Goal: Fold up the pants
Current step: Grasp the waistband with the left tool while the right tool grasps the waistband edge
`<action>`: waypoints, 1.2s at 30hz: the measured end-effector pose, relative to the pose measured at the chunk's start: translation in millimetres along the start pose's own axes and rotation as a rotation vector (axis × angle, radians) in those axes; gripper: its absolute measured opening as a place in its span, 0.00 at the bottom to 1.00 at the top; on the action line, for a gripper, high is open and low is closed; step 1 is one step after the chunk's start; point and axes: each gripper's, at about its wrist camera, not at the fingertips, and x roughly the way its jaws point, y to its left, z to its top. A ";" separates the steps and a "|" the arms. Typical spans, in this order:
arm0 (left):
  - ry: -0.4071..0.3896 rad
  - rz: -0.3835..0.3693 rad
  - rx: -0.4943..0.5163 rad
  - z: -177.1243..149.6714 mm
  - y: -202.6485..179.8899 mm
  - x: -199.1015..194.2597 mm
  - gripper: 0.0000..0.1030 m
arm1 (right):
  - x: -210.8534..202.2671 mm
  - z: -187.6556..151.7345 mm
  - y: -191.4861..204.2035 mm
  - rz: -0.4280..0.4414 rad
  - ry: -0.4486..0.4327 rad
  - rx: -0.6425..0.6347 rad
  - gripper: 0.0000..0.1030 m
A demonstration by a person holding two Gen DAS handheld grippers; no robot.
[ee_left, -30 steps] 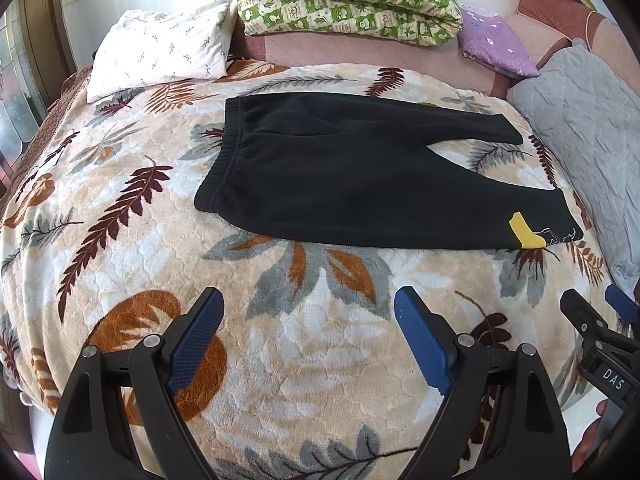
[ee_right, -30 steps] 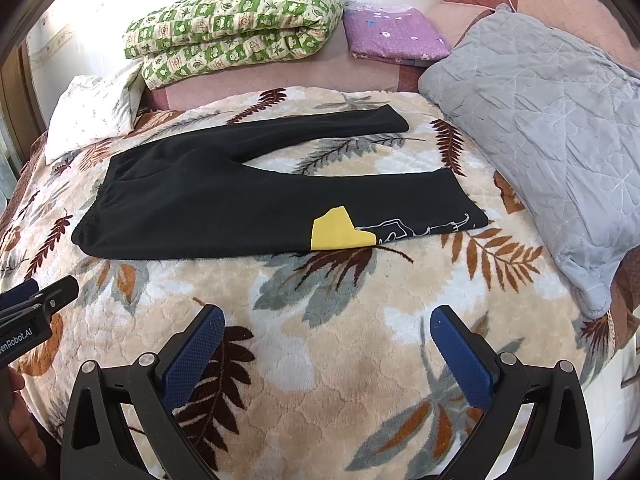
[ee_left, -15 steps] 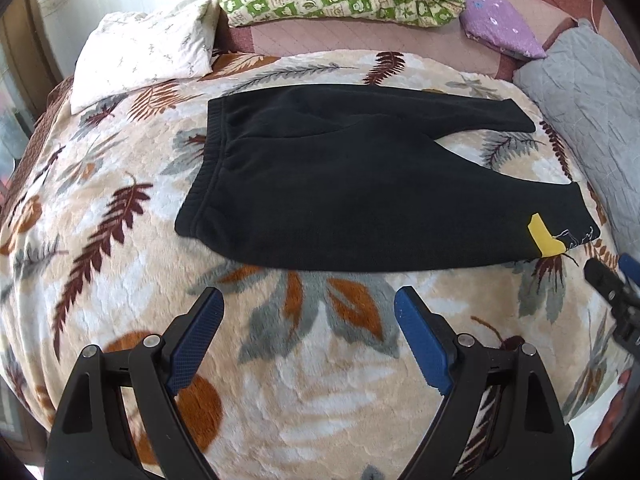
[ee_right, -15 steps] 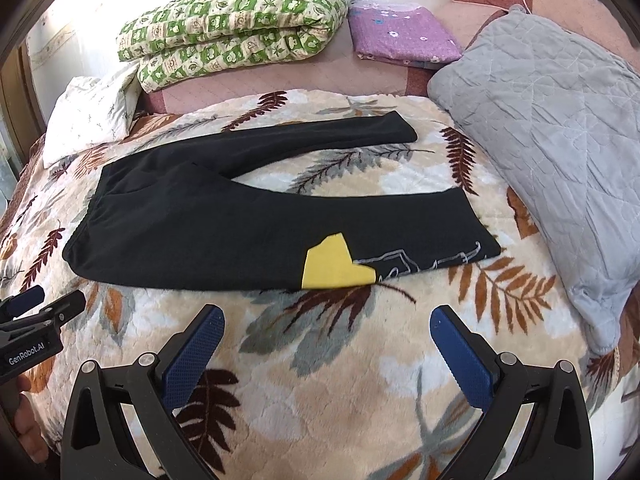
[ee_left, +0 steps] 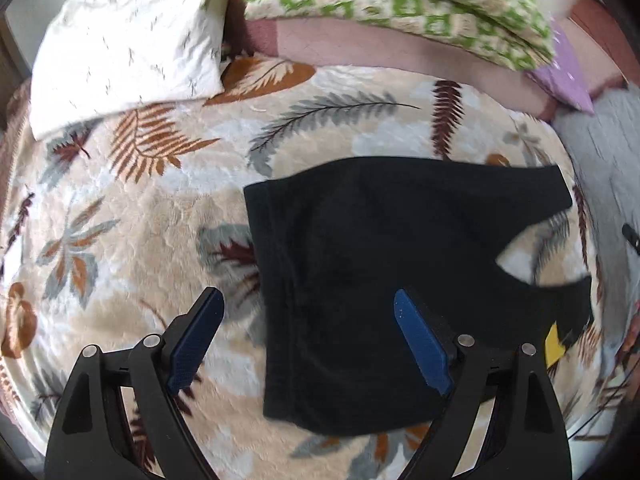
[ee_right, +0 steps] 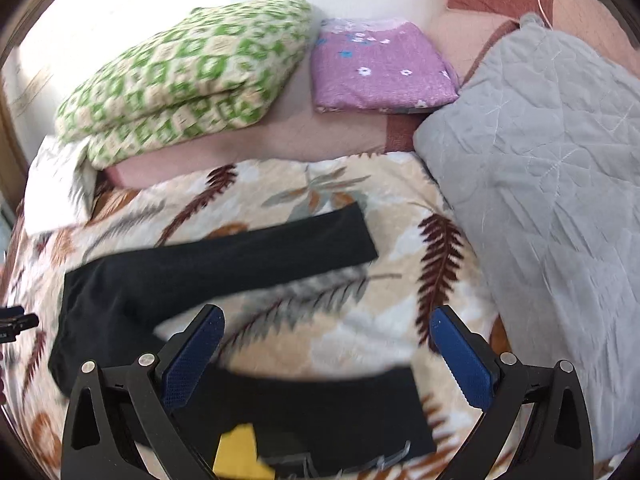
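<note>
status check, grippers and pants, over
Left gripper open over waistband end. Right gripper open above near leg cuff. Black pants flat on leaf blanket, unfolded. Nothing in the way.

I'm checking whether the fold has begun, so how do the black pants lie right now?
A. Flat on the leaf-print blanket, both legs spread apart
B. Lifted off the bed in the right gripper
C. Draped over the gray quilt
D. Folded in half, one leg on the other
A: the black pants lie flat on the leaf-print blanket with a gap between the legs, and the left gripper and right gripper are both open.
</note>
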 end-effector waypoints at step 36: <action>0.233 -0.194 -0.179 69.3 23.9 100.7 0.86 | 215.9 85.2 -41.5 0.105 0.316 0.045 0.79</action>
